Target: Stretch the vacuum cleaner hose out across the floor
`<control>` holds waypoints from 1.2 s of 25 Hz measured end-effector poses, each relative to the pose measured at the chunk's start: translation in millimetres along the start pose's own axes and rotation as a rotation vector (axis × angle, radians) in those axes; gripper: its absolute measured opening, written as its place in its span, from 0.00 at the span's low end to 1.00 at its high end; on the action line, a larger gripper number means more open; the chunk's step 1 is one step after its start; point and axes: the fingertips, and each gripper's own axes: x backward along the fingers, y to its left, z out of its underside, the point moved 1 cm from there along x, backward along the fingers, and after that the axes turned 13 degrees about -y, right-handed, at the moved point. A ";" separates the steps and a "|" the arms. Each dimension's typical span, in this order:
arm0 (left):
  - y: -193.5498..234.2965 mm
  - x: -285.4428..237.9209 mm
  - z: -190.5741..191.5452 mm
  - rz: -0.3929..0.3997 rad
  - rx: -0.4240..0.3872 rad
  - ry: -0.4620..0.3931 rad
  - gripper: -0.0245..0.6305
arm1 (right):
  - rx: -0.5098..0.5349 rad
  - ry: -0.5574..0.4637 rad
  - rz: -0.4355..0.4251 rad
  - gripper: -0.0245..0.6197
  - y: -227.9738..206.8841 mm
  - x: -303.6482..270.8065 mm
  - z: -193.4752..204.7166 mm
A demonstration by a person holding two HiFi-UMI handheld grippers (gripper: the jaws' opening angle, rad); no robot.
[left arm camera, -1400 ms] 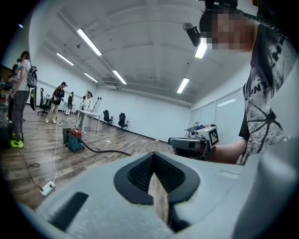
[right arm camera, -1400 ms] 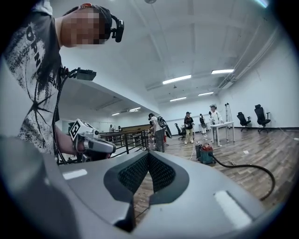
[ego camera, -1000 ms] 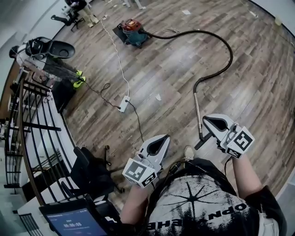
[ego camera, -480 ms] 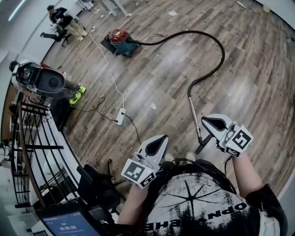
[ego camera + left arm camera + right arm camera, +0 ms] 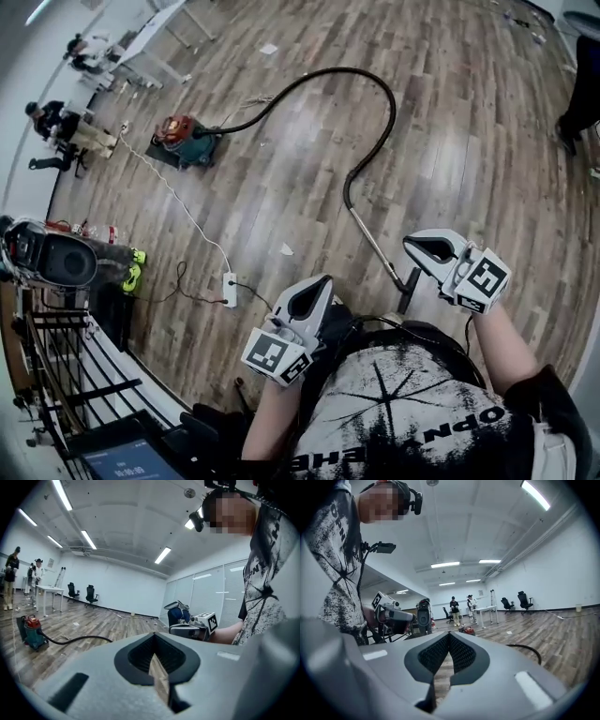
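At the left edge of the head view a black railing is running down the frame; up and to its right the red and teal vacuum cleaner is sitting on the wooden floor, with a white cord trailing from it down to a power strip; the black hose is leaving the cleaner, arching across the upper middle and bending back down into a loop, where a rigid wand is slanting toward the lower right and ending between the two grippers, held by neither; the left gripper is hovering at lower centre with its jaws closed together on nothing; the right gripper is hovering just right of the wand's end, its jaws likewise pressed together and empty.
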 end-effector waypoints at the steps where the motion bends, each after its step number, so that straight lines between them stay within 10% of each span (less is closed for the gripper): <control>1: 8.5 -5.6 1.3 0.030 0.004 0.001 0.04 | 0.005 0.005 0.029 0.05 -3.9 -1.2 3.9; 18: 209.6 -74.2 -36.0 0.504 0.028 0.077 0.04 | 0.103 -0.049 0.486 0.05 -62.2 -149.3 -10.9; 30: 198.8 -111.3 -12.7 0.688 0.096 0.127 0.04 | 0.088 -0.010 0.679 0.05 -57.0 -119.9 4.8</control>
